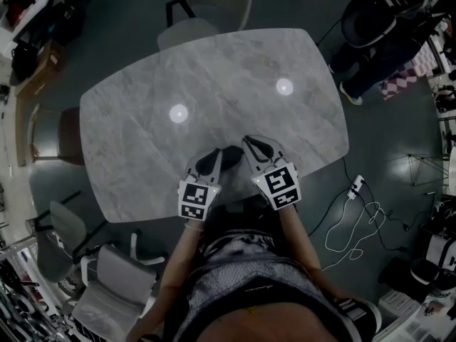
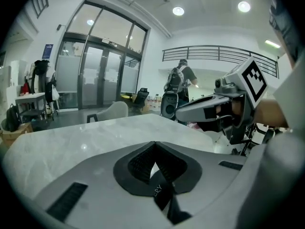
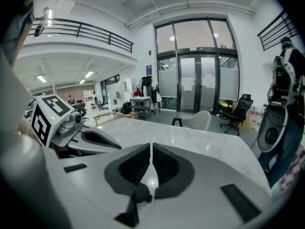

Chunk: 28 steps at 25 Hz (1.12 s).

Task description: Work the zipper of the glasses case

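In the head view both grippers hover over the near edge of the marble table (image 1: 214,77), tips close together. A dark thing (image 1: 231,157), probably the glasses case, sits between them, too dim to make out. My left gripper (image 1: 212,155) (image 2: 153,146) is shut, and a black fabric strap with pale lettering (image 2: 159,194) is pinched low between its pads. My right gripper (image 1: 251,144) (image 3: 151,146) is shut too, with a small dark tab (image 3: 137,197) caught at the base of its pads. Each gripper view shows the other gripper (image 2: 214,109) (image 3: 88,140) close alongside.
Chairs stand round the table: one at the far side (image 1: 214,6), one at the left (image 1: 53,134), more at the near left (image 1: 114,276). A person (image 1: 385,27) stands at the far right. White cables (image 1: 356,219) lie on the floor at the right.
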{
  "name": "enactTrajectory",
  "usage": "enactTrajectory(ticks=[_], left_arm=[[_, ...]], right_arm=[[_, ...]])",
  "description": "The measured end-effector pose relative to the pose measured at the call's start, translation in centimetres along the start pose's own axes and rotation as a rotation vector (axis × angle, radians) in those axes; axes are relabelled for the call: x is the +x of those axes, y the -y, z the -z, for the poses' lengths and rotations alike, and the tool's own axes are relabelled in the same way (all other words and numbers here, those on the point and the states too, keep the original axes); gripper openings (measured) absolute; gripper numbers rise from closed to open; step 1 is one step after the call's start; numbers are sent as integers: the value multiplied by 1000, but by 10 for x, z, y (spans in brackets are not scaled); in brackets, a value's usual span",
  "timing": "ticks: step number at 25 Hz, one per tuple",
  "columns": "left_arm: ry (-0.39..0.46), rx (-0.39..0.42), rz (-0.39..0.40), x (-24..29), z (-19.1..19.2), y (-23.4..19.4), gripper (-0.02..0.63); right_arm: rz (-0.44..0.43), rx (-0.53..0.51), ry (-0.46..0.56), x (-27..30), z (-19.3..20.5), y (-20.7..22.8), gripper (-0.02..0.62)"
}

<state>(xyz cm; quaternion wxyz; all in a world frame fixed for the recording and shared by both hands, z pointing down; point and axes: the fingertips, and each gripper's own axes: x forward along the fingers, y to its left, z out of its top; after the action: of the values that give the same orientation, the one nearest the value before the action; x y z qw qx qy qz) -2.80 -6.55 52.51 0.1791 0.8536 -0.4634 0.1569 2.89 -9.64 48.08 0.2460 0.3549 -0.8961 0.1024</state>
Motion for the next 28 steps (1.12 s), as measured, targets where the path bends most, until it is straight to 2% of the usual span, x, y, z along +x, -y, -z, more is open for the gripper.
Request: enactTrajectory(ticks=[3, 9, 14, 15, 17, 20, 24, 28], left_arm=[[-14, 15, 8, 1, 12, -1, -5], [-99, 35, 8, 2, 43, -3, -5], [-175, 131, 35, 7, 67, -1, -1], [-192, 155, 50, 8, 72, 1, 17], [-232, 209, 87, 9, 79, 7, 116], [-298, 343, 116, 12, 92, 14, 172], [-379, 594, 110, 17, 109, 19, 253], [-438, 848, 113, 22, 125, 28, 282]], right_arm=[[10, 12, -20, 1, 7, 3, 67], [23, 22, -64, 1, 25, 3, 67], [27, 42, -85, 4, 35, 2, 67], [29, 52, -87, 4, 37, 2, 67], [35, 67, -90, 2, 39, 2, 67], [50, 77, -96, -2, 43, 5, 67], [71, 98, -106, -7, 51, 10, 67], [90, 111, -109, -12, 58, 15, 67]])
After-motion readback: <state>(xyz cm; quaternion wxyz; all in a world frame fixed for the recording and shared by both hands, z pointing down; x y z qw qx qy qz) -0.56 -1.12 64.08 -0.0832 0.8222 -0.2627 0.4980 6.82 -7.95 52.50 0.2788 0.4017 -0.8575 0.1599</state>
